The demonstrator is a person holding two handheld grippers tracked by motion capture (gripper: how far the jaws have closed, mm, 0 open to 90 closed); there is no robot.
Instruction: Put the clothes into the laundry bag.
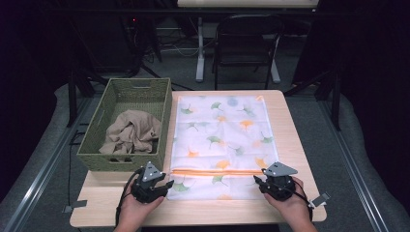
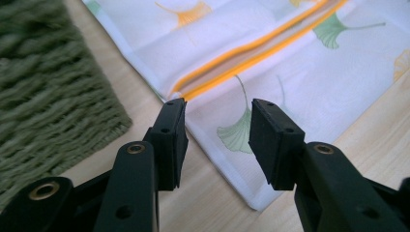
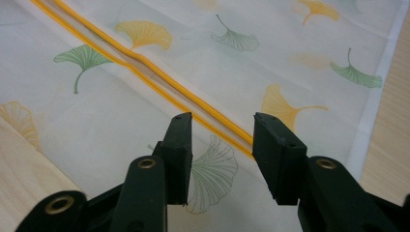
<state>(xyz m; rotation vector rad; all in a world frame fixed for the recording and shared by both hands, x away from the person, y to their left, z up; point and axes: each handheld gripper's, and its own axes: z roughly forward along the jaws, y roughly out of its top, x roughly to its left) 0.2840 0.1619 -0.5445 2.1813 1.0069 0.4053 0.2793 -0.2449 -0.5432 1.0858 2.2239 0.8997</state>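
Two tongs, both parted with nothing pinched yet: our left tongs [image 1: 153, 185] sit at the near left end of the orange zipper [image 1: 215, 171], our right tongs [image 1: 271, 184] at its near right end. The ginkgo-print laundry bag [image 1: 220, 140] lies flat on the counter [image 1: 300, 145], just beside the green basket [image 1: 104, 145] holding the beige garment [image 1: 130, 133]. Best bet, we reckon: pinch the fabric right at the zipper line on each side, thin layers only, and lift gently so the mesh doesn't slide or bunch before we open it.
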